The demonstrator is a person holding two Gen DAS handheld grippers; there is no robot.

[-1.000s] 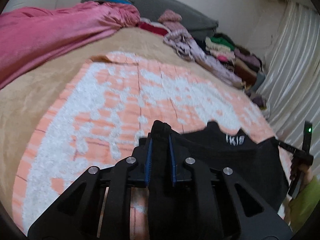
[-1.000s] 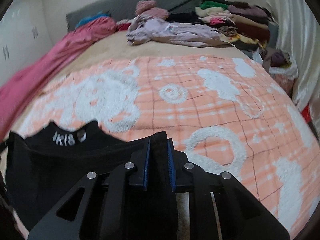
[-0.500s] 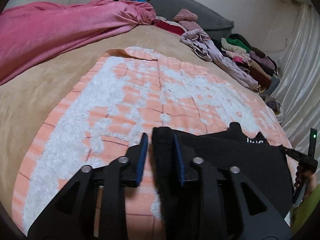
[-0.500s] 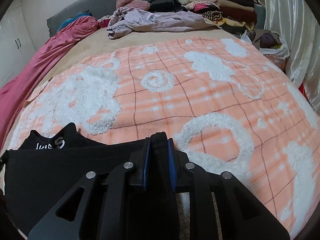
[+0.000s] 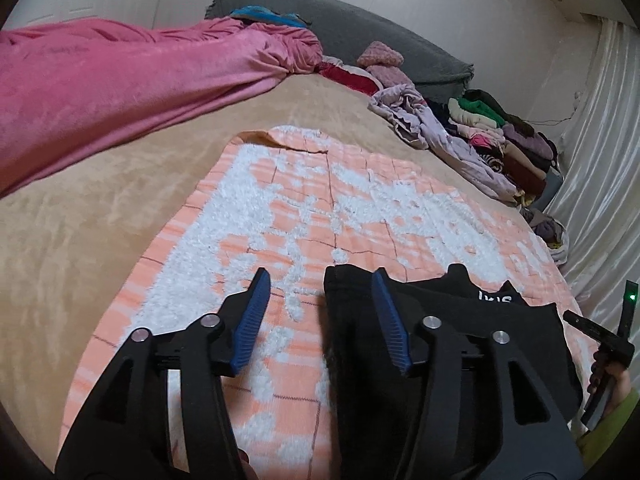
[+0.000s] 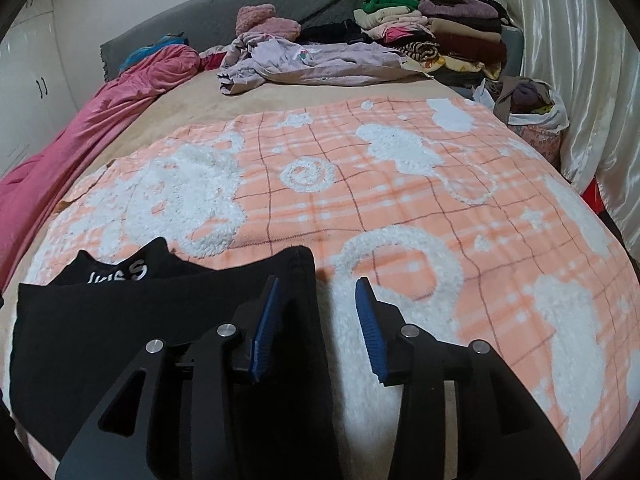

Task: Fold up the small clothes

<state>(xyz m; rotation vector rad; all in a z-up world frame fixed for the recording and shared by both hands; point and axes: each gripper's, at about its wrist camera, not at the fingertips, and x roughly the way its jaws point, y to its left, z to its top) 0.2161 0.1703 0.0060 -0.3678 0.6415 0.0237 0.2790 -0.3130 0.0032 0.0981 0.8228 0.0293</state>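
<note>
A small black garment (image 5: 472,336) with white lettering at its collar lies flat on the orange and white blanket (image 5: 320,200). My left gripper (image 5: 320,312) is opening; the garment's left edge lies between its blue pads (image 5: 252,320), and neither pad presses on it. In the right wrist view the same black garment (image 6: 120,320) spreads to the left. My right gripper (image 6: 316,316) is opening too, with the garment's right edge beside its left pad and not pinched. The right hand and its gripper handle (image 5: 608,344) show at the far right of the left wrist view.
A pink cover (image 5: 120,80) lies along the bed's left side. Crumpled lilac clothes (image 6: 312,60) and a stack of folded clothes (image 6: 432,32) sit at the head of the bed. A bag of clothes (image 6: 532,116) stands by the white curtain (image 6: 580,60).
Both grippers were shut on the black garment's edges; both have opened and let it go. The garment has sunk onto the blanket and lies flat.
</note>
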